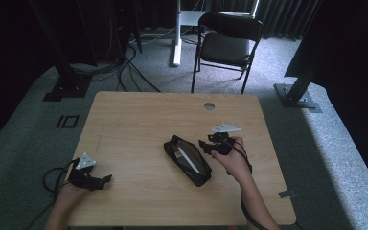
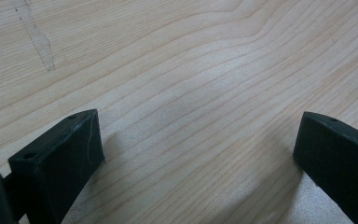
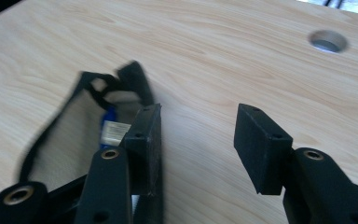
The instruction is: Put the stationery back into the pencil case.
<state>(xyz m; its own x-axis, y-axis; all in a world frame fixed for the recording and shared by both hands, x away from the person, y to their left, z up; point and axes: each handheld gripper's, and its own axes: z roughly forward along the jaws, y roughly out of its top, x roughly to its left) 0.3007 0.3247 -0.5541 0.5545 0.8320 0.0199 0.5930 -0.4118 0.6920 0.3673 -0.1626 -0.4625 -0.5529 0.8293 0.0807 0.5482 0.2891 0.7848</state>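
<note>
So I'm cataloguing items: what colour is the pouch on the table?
Black, with a pale lining; the pouch shows best in the high view.

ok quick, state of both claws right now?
Left claw: open, nothing between the jaws, just bare table.
Right claw: open, holding nothing; the black pouch lies beside it.

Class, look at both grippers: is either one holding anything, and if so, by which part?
Nothing is held. The right gripper is open beside the black pouch; the left gripper is open over bare table.
</note>
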